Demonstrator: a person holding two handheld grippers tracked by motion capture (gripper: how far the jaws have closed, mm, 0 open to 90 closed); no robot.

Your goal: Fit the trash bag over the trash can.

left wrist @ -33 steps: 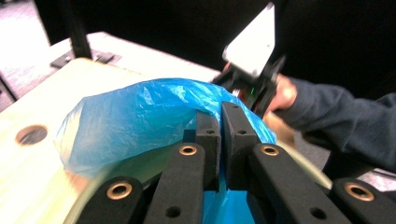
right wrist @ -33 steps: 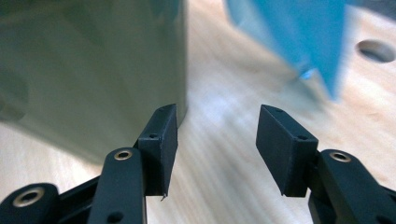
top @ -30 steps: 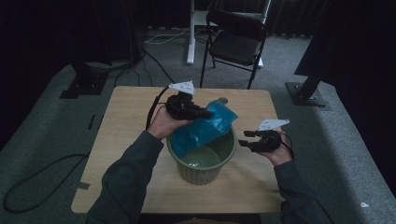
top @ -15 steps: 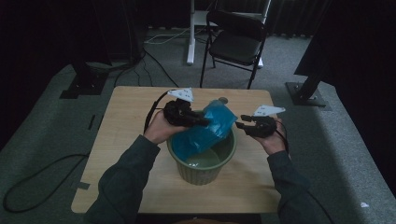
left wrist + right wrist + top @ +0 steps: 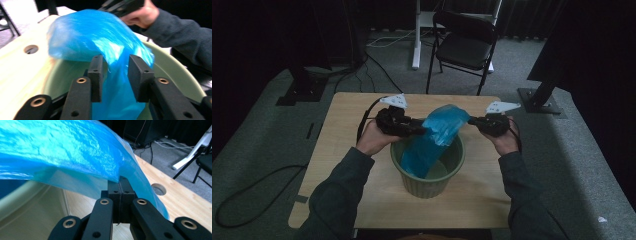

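High view: green bin (image 5: 428, 175) stands on the wooden table (image 5: 342, 125), toward the person's side of it. Blue plastic bag (image 5: 437, 135) hangs partly inside the bin, its upper part arching above the rim. Left gripper (image 5: 419, 131) at the bin's left rim, against the bag. Right gripper (image 5: 472, 121) just beyond the bin's right rim, at the bag's upper edge. Black folding chair (image 5: 467, 47) on the floor well behind the bin.

Left gripper view: jaws stand apart, having just been opening; a fold of the bag (image 5: 105, 50) runs between them, pads not pressing on it. Bin wall (image 5: 172, 70) curves beyond. The other hand (image 5: 142, 16) shows past the bag.

Right gripper view: jaws have just closed, pads (image 5: 115, 195) pressed together, pinching the bag's edge (image 5: 75, 157). Bin rim (image 5: 30, 205) lower left; a round hole (image 5: 158, 189) in the table right of the bag.
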